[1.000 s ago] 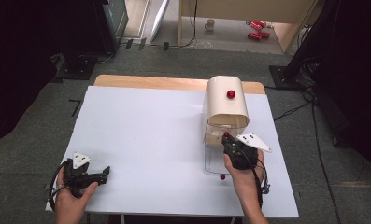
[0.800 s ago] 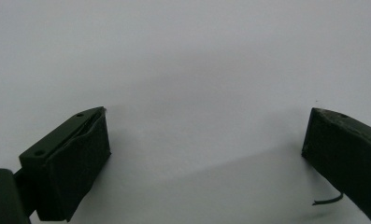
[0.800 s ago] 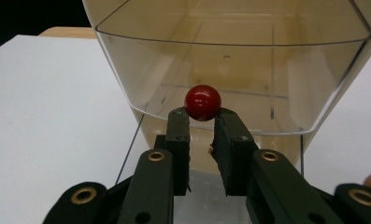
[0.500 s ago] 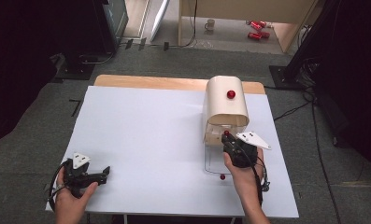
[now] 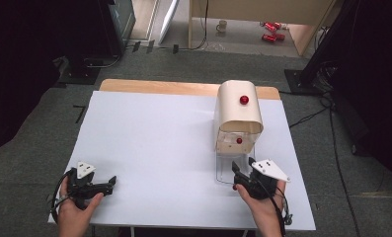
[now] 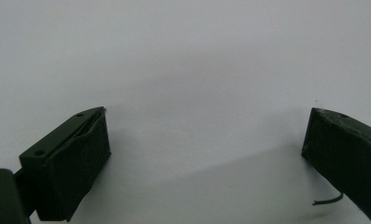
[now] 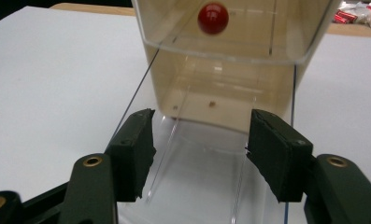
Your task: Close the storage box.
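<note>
Right gripper (image 5: 242,174): held in the person's right hand at the near right of the white table (image 5: 149,148), jaws part-way apart and just been opening, nothing pressed between the pads. In the right gripper view a clear door panel (image 7: 206,186) lies flat on the table between and below the jaws, which do not grip it. Bread box (image 5: 239,116): cream, rounded top, with a red knob (image 5: 244,99); it stands straight ahead of this gripper, toward the far side, long axis running away from the person, the clear panel folded down toward the tool. Left gripper (image 5: 107,183): near left corner, jaws wide apart over bare table, well apart from the box. Right hand judged much the nearer for any move on the door.
</note>
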Tool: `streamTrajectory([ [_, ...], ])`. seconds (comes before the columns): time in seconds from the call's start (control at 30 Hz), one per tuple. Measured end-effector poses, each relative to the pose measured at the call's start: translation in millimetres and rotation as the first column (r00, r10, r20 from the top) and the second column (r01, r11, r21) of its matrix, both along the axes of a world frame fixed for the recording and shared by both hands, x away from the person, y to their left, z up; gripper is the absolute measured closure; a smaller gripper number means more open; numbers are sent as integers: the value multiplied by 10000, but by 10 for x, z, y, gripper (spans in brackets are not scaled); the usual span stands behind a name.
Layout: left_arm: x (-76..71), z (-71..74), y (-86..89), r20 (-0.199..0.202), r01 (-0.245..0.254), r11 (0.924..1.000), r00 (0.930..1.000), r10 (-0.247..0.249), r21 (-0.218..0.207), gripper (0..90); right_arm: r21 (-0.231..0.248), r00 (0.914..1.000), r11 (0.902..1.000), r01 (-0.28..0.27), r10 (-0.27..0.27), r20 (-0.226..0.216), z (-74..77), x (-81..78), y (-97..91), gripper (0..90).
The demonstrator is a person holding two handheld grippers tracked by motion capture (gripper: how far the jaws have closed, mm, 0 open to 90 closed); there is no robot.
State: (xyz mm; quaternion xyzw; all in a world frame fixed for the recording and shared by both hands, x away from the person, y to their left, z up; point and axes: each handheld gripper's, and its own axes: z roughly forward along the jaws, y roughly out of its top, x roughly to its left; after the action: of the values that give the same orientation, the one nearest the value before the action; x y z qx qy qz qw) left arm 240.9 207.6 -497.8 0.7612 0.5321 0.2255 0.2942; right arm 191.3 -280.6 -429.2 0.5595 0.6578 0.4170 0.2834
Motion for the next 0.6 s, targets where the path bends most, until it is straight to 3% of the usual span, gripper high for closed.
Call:
streamTrajectory([
  [0.07, 0, 0, -1, -1, -6, 10000, 10000, 6, -1, 10, 44, 9999, 10000, -38, 39, -121, -78, -145, 10, 405],
  [0.23, 0, 1, 0, -9, -1, 10000, 10000, 1, 1, 10, 32, 9997, 10000, 25, -24, -228, -184, -323, 19, 412],
  [0.4, -1, 0, -1, 0, -2, 10000, 10000, 2, -1, 10, 177, 9994, 9996, 207, -202, -288, -287, -430, -2, 441],
  [0.43, -1, 0, -1, 3, -2, 10000, 10000, 2, -4, 10, 224, 9988, 9992, 335, -326, -355, -319, -475, -14, 484],
  [0.6, -1, 1, 0, -2, 2, 10000, 10000, -2, 2, 10, 419, 9985, 9980, 482, -472, -264, -344, -510, -23, 521],
])
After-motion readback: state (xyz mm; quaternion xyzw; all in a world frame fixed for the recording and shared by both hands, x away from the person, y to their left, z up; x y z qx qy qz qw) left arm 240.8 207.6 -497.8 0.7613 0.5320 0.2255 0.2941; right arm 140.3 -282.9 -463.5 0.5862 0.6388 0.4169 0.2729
